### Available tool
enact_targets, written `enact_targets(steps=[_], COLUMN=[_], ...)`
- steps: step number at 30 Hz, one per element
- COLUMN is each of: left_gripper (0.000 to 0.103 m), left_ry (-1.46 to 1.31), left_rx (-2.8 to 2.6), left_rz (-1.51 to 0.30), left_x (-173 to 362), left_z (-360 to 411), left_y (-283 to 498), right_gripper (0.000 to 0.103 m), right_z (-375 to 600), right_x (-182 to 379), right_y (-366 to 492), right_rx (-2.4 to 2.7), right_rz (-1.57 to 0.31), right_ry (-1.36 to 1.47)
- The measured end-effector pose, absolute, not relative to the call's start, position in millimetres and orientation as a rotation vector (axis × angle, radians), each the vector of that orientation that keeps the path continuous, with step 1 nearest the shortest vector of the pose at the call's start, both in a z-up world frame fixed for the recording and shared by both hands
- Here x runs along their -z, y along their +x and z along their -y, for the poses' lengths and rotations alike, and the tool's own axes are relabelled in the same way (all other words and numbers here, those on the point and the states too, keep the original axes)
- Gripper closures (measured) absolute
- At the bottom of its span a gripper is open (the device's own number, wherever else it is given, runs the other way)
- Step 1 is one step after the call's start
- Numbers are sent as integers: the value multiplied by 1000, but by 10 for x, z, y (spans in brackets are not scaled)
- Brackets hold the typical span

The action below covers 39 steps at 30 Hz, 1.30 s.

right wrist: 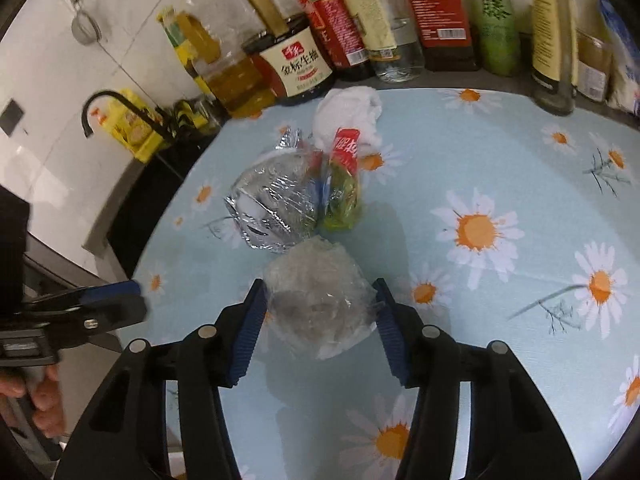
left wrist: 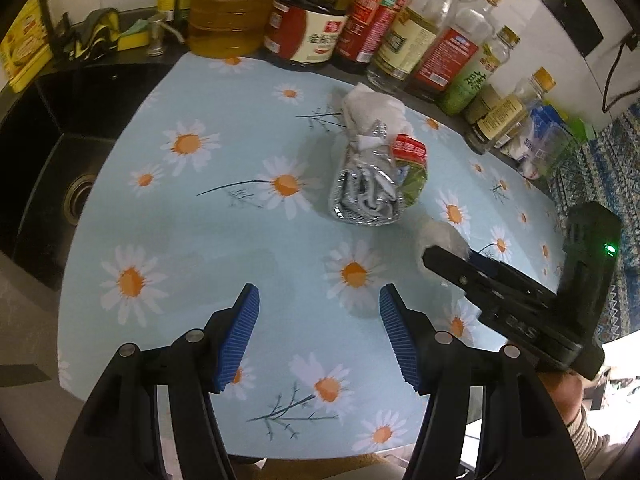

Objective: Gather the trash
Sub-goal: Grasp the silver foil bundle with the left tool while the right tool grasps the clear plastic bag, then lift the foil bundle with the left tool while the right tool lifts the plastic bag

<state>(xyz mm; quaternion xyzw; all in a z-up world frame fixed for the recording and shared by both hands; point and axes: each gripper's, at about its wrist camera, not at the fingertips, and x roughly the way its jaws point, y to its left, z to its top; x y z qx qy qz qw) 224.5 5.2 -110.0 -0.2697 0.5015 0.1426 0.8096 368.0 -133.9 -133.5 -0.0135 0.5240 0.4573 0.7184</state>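
**Right gripper straddles a plastic wad on the daisy cloth**

While the left gripper (left wrist: 319,338) hangs spread over bare cloth with nothing between its blue pads (left wrist: 240,336), the right gripper (right wrist: 320,330) has its fingers set on either side of a crumpled wad of clear plastic (right wrist: 320,300). The right jaws stand apart, and their blue pads (right wrist: 248,334) sit just beside the wad's flanks; whether they actually press it cannot be told from the wrist view.

The wad lies on the daisy-print tablecloth (right wrist: 500,160), which serves as the landmark for everything else. Nearer the middle of the cloth, just beyond the wad, lies a crushed silver foil wrapper (right wrist: 272,204), touching a red-and-green snack packet (right wrist: 342,184) on its right. Behind those two, toward the cloth's far edge, sits a crumpled white tissue (right wrist: 348,114).

Along the far edge of the cloth stands a row of condiment bottles (right wrist: 436,12), including a dark soy sauce jug (right wrist: 296,68) and a jug of yellow oil (right wrist: 236,84). Off the cloth's left edge is a black sink (left wrist: 68,168) with a black faucet (right wrist: 116,110).

In the left wrist view, the right gripper reaches in over the cloth's right side, its tips at the plastic wad.
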Motion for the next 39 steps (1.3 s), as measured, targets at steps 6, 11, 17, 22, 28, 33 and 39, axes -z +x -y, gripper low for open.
enact_targets(steps=[6, 11, 17, 22, 28, 33, 39], left_gripper=[42, 42, 42, 42, 42, 42, 42], left_ry=[-552, -553, -517, -480, -520, -511, -507], left_rx=[-275, -258, -268, -296, -293, -269, -268], left_rz=[-1087, -1097, -1124, -1178, -1210, -1214, -1215], left_x=[1112, 1095, 1095, 1252, 1440, 1467, 1553], left_z=[24, 40, -13, -80, -155, -122, -117], left_y=[2553, 2810, 3158, 3382, 3527, 3618, 3695], right_gripper=[49, 49, 49, 49, 49, 49, 49], right_z=[1656, 1898, 2035, 2062, 2158, 2294, 2392], right_x=[1311, 1339, 1372, 1428, 1420, 1405, 1419], right_y=[3614, 3547, 3527, 3485, 3472, 3541, 3621], right_rx=[-1029, -1038, -1051, -1075, -1088, -1057, -1030], right_rz=[-1154, -1151, -1165, -1183, -1179, -1177, -1178], right_ry=[56, 119, 175, 172, 181, 183, 198])
